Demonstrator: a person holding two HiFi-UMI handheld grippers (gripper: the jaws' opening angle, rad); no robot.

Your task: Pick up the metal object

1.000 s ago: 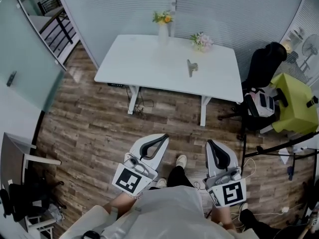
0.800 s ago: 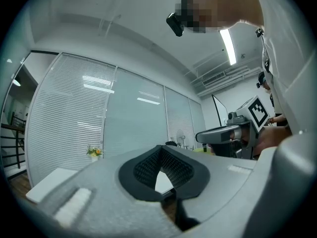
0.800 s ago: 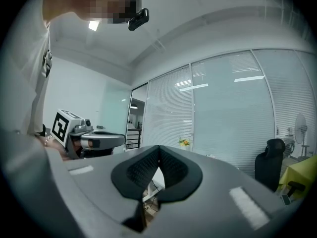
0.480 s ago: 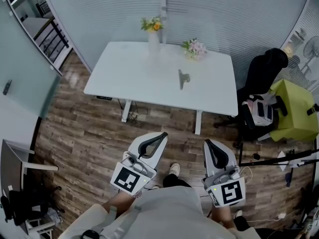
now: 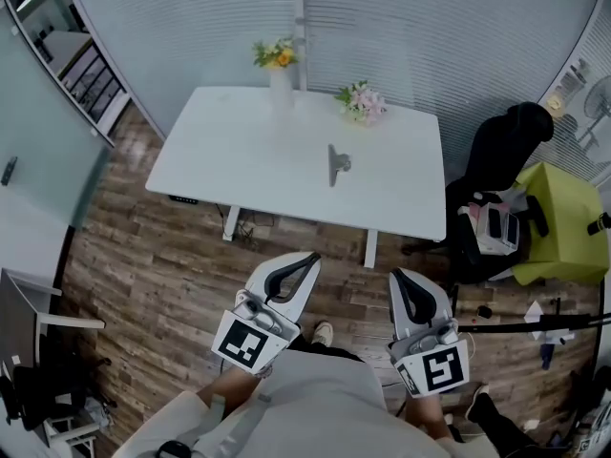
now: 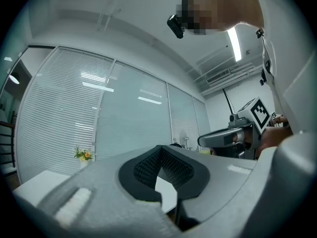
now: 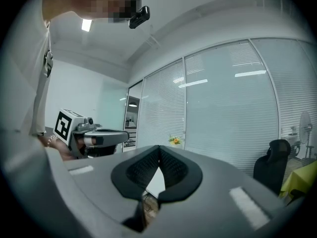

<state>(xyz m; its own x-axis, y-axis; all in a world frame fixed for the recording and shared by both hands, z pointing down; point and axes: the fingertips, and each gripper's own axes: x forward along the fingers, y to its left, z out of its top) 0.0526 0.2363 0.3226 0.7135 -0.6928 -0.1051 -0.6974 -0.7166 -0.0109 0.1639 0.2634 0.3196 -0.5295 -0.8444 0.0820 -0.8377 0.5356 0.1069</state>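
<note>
Stock as I read it from my station:

1. Left gripper (image 5: 311, 259): held low in the head view over the wood floor (image 5: 162, 265), short of the worktop (image 5: 239, 151) and pointing toward it. In the left gripper view I see the jaws closed, tips meeting and ribbed pads (image 6: 146, 168) drawn together. They grip nothing; only a sliver of white worktop shows through the opening behind the tips.

2. Right gripper (image 5: 399, 275): beside the left one, apart from it, pointing the same way. In the right gripper view the jaws are likewise closed tip to tip and hold nothing; I see a strip of floor and worktop through the opening.

3. Metal object (image 5: 334, 163): lies on the white worktop, near its middle and a little toward the front edge. It is well apart from both grippers and neither touches it.

4. Vase of yellow flowers (image 5: 277, 60): at the far edge of the worktop.

5. Pink flowers (image 5: 361, 101): on the worktop, beyond the metal object to the right.

6. Black chair (image 5: 506, 151): at the worktop's right end
</note>
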